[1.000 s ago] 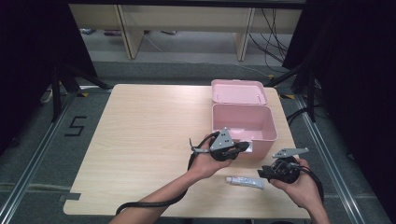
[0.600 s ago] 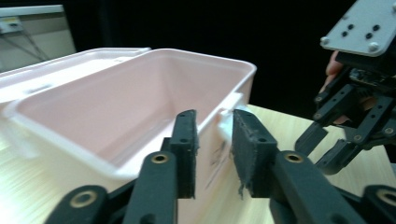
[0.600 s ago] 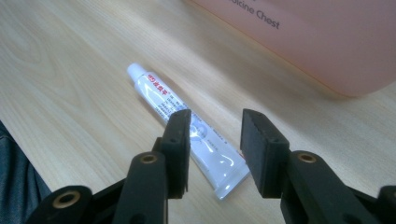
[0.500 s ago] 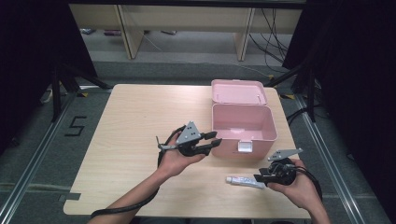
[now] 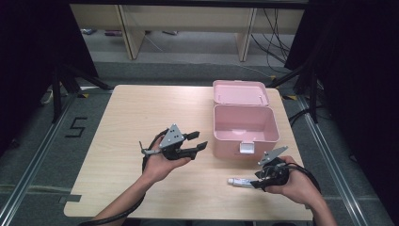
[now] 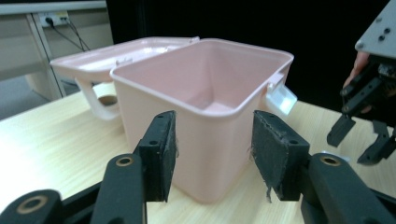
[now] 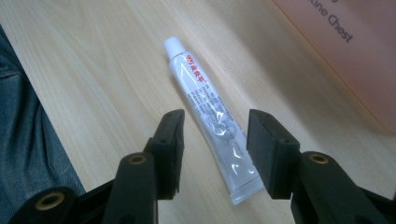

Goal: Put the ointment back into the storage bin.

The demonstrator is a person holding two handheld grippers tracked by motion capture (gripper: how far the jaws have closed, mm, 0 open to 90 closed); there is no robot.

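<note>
Judging from how things lie, the job of packing the pink medicine chest (image 5: 244, 125) is barely under way: its hinged lid (image 5: 240, 92) is already thrown back toward twelve o'clock and the clear latch (image 5: 246, 147) hangs free on the front wall, yet the inside looks bare in both the high view and the left gripper view. What remains is the whole transfer of the white ointment tube (image 5: 241, 182), which lies flat on the table (image 5: 117, 117) at about six o'clock from the chest, near its front wall but apart from it. The right claw (image 7: 215, 144) has just been opening and now stands spread, its pads straddling the tube's crimped end without pressing on it, the cap pointing away from the claw, so the pick-up is not yet made. The left claw (image 5: 197, 141), off at nine o'clock from the chest, has likewise just been opening and is spread with nothing between its pads (image 6: 161, 151), aimed at the chest's near corner. Left to do, as I read it: pinch the tube, carry it into the chest, and likely shut the lid.
</note>
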